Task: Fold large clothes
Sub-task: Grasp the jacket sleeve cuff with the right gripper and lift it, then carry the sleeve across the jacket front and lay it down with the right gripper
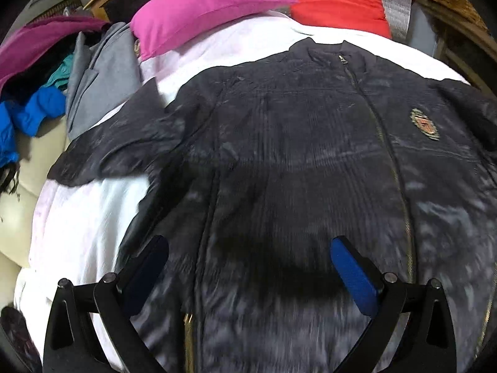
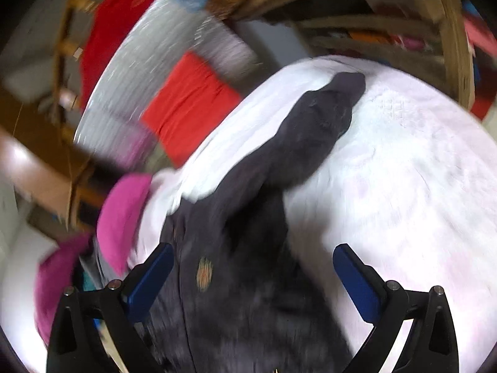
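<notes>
Fingers (image 1: 354, 275) of the left gripper (image 1: 248, 267) stand wide apart with nothing between them, poised above the lower front of the dark jacket (image 1: 295, 155). The right gripper (image 2: 253, 276) is likewise spread open, its fingers (image 2: 357, 283) empty and hanging over the jacket's crest side.

The jacket lies front up, zipped, flat on a white bedspread (image 1: 87, 217), collar toward the far pillows.

The left wrist view shows the whole chest, the zipper (image 1: 382, 130), the embroidered crest (image 1: 425, 124), one sleeve (image 1: 124, 146) angled outward, and a heap of clothes (image 1: 46, 93) beside the bed. The right wrist view, heavily blurred, shows the other sleeve (image 2: 316, 127) stretched out across the bedspread.

A pink pillow (image 1: 205, 12) and a red pillow (image 1: 335, 0) sit at the head. A wicker basket (image 2: 372, 15) stands beyond the bed; its contents cannot be made out.
</notes>
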The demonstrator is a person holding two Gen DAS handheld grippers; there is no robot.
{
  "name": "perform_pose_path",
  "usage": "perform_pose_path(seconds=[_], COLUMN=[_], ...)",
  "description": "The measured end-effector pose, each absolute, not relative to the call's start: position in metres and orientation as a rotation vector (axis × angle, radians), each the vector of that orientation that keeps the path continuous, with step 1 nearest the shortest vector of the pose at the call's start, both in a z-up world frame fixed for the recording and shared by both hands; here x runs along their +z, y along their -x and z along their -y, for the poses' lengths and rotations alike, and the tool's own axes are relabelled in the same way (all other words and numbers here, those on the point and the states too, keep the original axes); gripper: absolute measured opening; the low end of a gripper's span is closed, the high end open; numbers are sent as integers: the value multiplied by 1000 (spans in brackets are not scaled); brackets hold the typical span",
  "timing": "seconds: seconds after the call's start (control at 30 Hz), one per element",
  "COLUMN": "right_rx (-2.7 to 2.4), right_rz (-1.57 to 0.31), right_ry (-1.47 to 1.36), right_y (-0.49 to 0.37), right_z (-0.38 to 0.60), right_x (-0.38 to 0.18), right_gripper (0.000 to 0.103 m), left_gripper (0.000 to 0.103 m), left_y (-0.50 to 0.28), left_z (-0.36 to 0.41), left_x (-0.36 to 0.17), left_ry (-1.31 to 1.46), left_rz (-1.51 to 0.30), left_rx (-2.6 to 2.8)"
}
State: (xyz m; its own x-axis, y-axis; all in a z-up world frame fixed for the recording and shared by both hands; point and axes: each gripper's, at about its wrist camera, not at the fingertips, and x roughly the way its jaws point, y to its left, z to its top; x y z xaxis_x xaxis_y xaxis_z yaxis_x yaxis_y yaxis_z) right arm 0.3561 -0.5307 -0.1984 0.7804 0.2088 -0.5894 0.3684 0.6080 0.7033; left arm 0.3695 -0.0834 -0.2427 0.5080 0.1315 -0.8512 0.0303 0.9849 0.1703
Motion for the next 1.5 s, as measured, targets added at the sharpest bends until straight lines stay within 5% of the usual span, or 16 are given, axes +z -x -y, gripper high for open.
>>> perform_pose_path(seconds=[0.23, 0.43, 0.53, 0.6, 0.7, 1.1, 1.33, 1.43, 1.5], right_rx=[-180, -283, -296, -284, -280, 32, 203, 265, 299], right_rz=[-615, -666, -661, -670, -634, -543, -671, -788, -862], right_ry=[-1159, -1191, -1183, -1157, -1103, -829, -705, -702, -710], right_y=[-418, -473, -491, -501, -501, -472, -470, -476, -479], right_z=[618, 661, 669, 667, 655, 479, 337, 290, 271], right_x=[-253, -289, -298, -297, -281, -150, -161, -190, -208], right_gripper=[97, 74, 50, 22, 14, 13, 13, 17, 36], left_gripper=[103, 103, 103, 103, 103, 103, 103, 103, 103], left_y=[-382, -385, -382, -383, -392, -396, -383, -385, -386], left_z=[92, 82, 84, 85, 90, 47, 10, -7, -15], left_x=[-267, -273, -273, -274, -268, -206, -188, -199, -201], left_ry=[-163, -57, -57, -64, -57, 23, 93, 120, 146], left_rz=[-1080, -1083, -1059, -1067, -1107, -869, -784, -769, -770], left_rx=[27, 13, 27, 36, 32, 194, 270, 305, 314])
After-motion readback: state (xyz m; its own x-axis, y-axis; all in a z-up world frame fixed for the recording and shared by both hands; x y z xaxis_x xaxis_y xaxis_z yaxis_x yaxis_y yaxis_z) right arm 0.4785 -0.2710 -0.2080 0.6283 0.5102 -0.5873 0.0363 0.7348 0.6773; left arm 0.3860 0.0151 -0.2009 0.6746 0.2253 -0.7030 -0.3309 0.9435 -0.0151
